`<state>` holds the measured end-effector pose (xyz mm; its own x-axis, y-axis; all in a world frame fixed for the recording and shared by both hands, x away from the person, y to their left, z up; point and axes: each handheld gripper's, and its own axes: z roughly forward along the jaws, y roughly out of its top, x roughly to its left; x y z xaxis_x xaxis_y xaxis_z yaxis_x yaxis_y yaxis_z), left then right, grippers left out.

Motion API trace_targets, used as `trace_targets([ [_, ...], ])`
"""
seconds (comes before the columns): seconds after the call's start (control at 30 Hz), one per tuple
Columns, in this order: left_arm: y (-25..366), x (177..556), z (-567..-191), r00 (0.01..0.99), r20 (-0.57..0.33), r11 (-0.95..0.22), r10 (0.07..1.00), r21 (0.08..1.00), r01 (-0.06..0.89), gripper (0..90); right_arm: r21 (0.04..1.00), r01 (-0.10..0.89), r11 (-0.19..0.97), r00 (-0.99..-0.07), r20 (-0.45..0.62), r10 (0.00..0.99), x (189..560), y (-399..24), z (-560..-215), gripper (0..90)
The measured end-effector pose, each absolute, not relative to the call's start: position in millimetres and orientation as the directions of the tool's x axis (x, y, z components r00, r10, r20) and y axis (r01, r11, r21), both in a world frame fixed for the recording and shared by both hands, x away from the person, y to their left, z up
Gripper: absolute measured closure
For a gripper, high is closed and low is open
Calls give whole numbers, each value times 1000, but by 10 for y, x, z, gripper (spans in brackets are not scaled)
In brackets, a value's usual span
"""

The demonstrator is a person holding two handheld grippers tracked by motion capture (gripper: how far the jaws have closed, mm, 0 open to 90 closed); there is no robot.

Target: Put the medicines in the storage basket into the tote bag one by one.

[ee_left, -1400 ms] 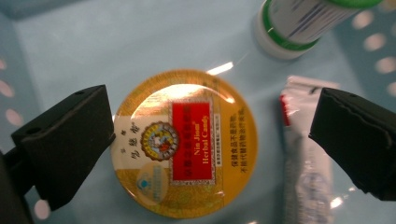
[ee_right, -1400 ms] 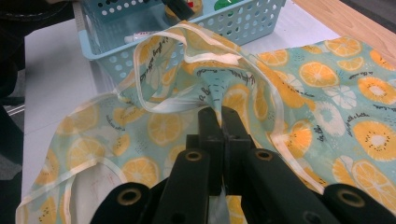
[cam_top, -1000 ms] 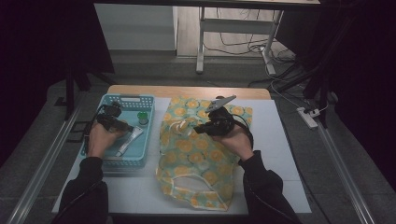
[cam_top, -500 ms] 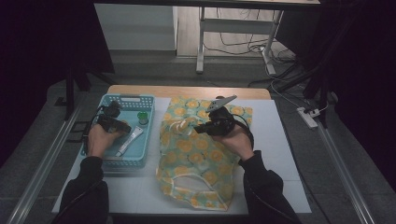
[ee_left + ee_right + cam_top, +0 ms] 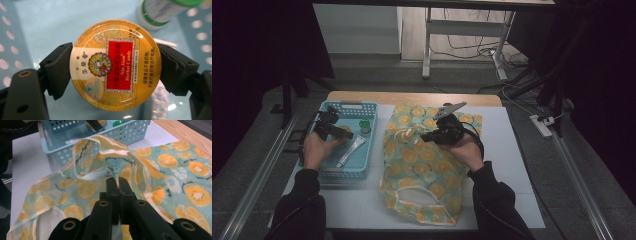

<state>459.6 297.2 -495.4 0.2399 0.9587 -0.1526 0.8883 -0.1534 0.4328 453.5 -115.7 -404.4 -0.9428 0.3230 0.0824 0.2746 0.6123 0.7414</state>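
A round yellow candy tin (image 5: 115,65) with a red label sits between the pads of my left gripper (image 5: 341,132), over the floor of the blue basket (image 5: 343,107). The jaws have just been closing and both pads now press on the tin's rim. My right gripper (image 5: 427,137) is shut on a fold of the teal bag with the orange-slice print (image 5: 422,175). In the right gripper view the pinched fabric (image 5: 117,167) rises in a ridge ahead of that gripper (image 5: 118,182). The rest of the bag lies flat on the white mat.
A green-capped white bottle (image 5: 365,126) and a white tube (image 5: 351,150) lie in the basket beside the tin. The basket's perforated wall (image 5: 75,147) stands just beyond the bag's raised edge. Bare white mat (image 5: 507,150) lies to the right of the bag.
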Motion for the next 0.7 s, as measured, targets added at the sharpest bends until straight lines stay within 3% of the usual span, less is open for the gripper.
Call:
trace_targets([
  [0.7,2674,4184,-4522,449,-164,-289,879,565,773,203,745,278,607,-939,79,333,4535,-1163,-4043,898],
])
